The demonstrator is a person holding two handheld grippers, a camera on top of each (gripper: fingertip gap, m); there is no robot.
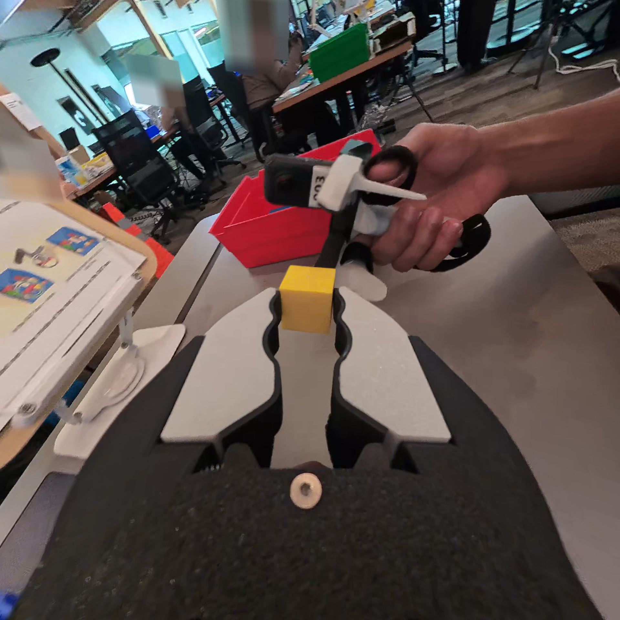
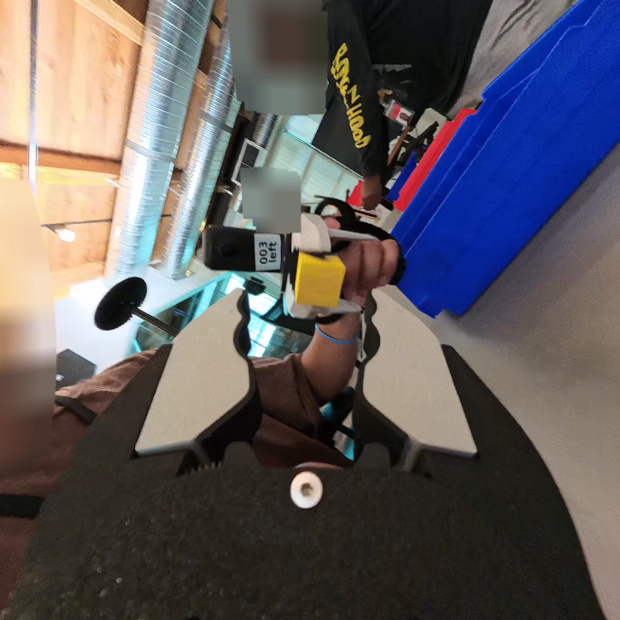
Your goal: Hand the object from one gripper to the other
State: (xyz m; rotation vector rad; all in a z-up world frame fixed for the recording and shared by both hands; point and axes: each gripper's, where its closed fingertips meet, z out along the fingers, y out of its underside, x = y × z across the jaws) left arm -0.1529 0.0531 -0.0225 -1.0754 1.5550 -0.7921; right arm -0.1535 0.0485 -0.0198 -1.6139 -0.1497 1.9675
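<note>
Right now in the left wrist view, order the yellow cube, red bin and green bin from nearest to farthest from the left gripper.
1. Yellow cube: clamped between the left gripper fingertips.
2. Red bin: on the table just beyond the cube.
3. Green bin: on a far desk in the background, upper centre.

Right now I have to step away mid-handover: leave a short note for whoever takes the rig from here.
Left gripper: shut on the yellow cube, held clear above the grey table.
Right gripper: open, empty, pointed at the cube with its fingers not yet around it.
Red bin stands behind on the table; blue bins lie along the other side.
Done: cube picked up.
Left: bring the right gripper around the cube, close it, then open the left.
</note>
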